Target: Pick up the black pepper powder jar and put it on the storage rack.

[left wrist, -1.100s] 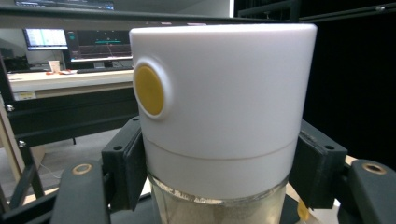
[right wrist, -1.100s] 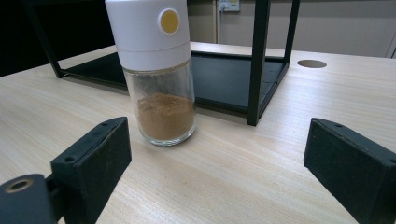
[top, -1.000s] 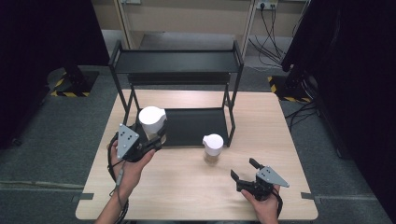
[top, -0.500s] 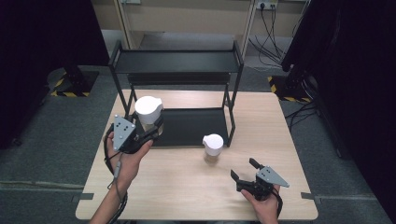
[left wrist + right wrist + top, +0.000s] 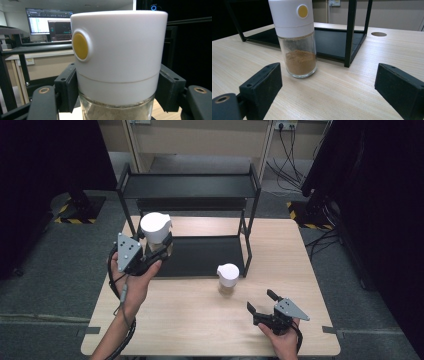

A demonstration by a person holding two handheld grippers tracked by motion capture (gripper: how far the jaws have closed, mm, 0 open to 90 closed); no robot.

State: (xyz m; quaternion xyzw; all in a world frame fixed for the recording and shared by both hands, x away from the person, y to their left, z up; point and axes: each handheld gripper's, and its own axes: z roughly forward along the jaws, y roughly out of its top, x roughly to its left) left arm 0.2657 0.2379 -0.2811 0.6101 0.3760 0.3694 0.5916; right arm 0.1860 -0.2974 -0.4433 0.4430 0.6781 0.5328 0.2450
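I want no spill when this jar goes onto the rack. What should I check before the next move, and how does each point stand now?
1. Left hand-held gripper shut on the held spice jar, pads at the base of the white cap: ok.
2. Held jar upright: ok.
3. Jar lifted off the table: ok.
4. Rack's lower shelf bare where the jar could land: ok.
5. Second spice jar standing apart on the table, outside the rack post: ok.
6. Right hand-held gripper open, holding nothing, away from the rack: ok.
7. Cap sealed tight: cannot tell.
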